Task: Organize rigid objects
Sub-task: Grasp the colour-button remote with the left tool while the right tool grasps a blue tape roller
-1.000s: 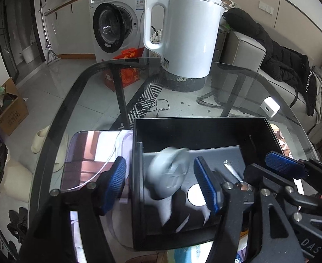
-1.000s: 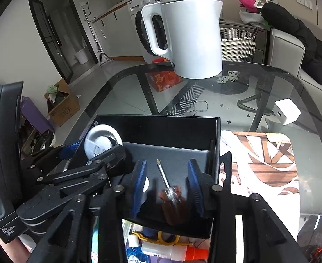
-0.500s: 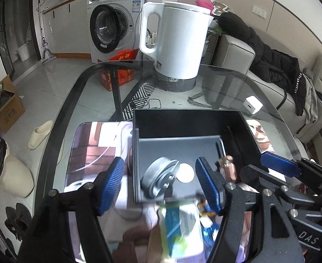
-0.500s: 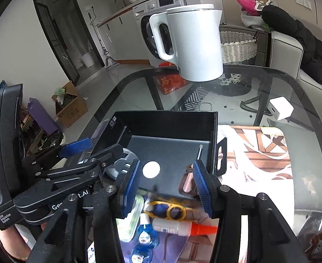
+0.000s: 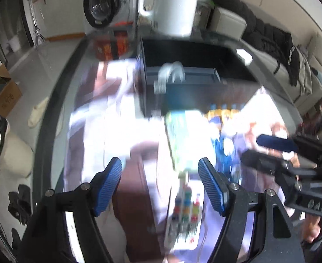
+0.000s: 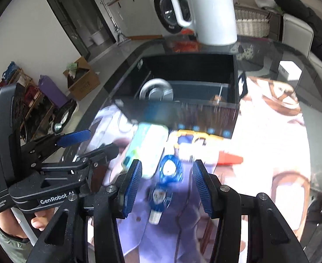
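Observation:
A black open box [image 5: 194, 65] [image 6: 189, 74] stands on the glass table and holds a grey round reel [image 5: 170, 74] [image 6: 155, 89] and a small screwdriver [image 6: 218, 96]. Loose items lie in front of it: a green-white packet [image 5: 183, 135] [image 6: 145, 146], a blue correction-tape dispenser [image 6: 168, 175], an orange-tipped tube [image 6: 204, 153] and a strip of coloured pins [image 5: 186, 212]. My left gripper [image 5: 160, 186] is open and empty above the packet's near end. My right gripper [image 6: 167, 188] is open and empty around the blue dispenser. Both views are motion-blurred.
A white kettle [image 5: 172, 4] [image 6: 209, 11] stands behind the box. A white charger block [image 6: 290, 70] lies at the right. A patterned cloth [image 6: 275, 114] covers part of the glass table [image 6: 314, 208]. A washing machine [image 5: 108, 6] and a sofa with a black coat [image 5: 266, 30] stand beyond.
Both grippers have pulled back from the box toward me, leaving the reel and screwdriver inside. The loose items in front of the box are now between the fingers.

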`<state>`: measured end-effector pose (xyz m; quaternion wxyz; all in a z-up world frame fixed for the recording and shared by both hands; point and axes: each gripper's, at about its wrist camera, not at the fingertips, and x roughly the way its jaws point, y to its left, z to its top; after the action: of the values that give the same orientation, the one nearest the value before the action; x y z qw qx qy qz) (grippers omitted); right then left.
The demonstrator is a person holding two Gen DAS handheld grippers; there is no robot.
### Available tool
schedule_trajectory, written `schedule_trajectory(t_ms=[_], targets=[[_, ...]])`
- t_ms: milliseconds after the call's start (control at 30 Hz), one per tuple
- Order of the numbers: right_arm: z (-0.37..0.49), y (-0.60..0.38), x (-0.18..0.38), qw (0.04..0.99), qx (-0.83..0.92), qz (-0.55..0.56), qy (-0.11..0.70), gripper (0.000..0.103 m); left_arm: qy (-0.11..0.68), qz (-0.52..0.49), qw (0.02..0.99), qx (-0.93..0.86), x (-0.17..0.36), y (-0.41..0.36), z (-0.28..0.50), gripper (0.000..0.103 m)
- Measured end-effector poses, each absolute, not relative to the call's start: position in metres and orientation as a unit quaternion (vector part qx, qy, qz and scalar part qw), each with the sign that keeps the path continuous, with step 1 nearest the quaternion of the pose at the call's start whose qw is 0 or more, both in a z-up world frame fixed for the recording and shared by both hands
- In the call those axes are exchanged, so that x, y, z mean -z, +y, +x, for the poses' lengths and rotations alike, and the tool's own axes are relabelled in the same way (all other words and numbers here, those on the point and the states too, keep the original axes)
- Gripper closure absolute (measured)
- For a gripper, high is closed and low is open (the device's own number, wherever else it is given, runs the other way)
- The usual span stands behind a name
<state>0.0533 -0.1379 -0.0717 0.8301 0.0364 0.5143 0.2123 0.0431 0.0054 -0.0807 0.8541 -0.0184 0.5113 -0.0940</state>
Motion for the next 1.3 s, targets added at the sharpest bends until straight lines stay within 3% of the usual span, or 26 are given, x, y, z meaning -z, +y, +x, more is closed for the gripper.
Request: schedule_trajectory(t_ms=[300, 400, 467, 500, 667, 733, 933, 1000, 1100, 1300], targets=[[0.035, -0.117, 0.101, 0.809, -0.218, 0.0, 0.546, 0.053, 0.529, 0.019, 0.841, 0.113, 0.104, -0.006, 0.012, 0.03], [0.037, -0.113, 0.112, 0.806, -0.214, -0.019, 0.551, 0.053, 0.53, 0.008, 0.838, 0.128, 0.104, -0.008, 0.012, 0.04], [0.038, -0.113, 0.112, 0.808, -0.213, -0.028, 0.548, 0.06, 0.526, 0.004, 0.838, 0.144, 0.101, -0.011, 0.013, 0.057], [0.038, -0.113, 0.112, 0.805, -0.216, -0.03, 0.551, 0.069, 0.527, 0.002, 0.836, 0.153, 0.1, -0.013, 0.013, 0.063], [0.035, -0.128, 0.114, 0.806, -0.216, -0.035, 0.55, 0.071, 0.525, 0.015, 0.837, 0.152, 0.099, -0.021, 0.014, 0.062], [0.033, -0.136, 0.113, 0.806, -0.216, -0.028, 0.551, 0.071, 0.53, 0.011, 0.835, 0.15, 0.101, -0.025, 0.013, 0.041], [0.032, -0.148, 0.112, 0.805, -0.218, -0.016, 0.552, 0.071, 0.529, 0.056, 0.833, 0.151, 0.106, -0.037, 0.006, 0.037], [0.031, -0.152, 0.111, 0.804, -0.219, -0.012, 0.553, 0.071, 0.526, 0.068, 0.835, 0.15, 0.106, -0.039, 0.003, 0.041], [0.03, -0.156, 0.11, 0.804, -0.22, -0.009, 0.553, 0.071, 0.517, 0.073, 0.841, 0.14, 0.104, -0.035, 0.005, 0.064], [0.03, -0.154, 0.111, 0.81, -0.21, -0.021, 0.547, 0.071, 0.519, 0.036, 0.849, 0.094, 0.103, -0.008, 0.025, 0.064]])
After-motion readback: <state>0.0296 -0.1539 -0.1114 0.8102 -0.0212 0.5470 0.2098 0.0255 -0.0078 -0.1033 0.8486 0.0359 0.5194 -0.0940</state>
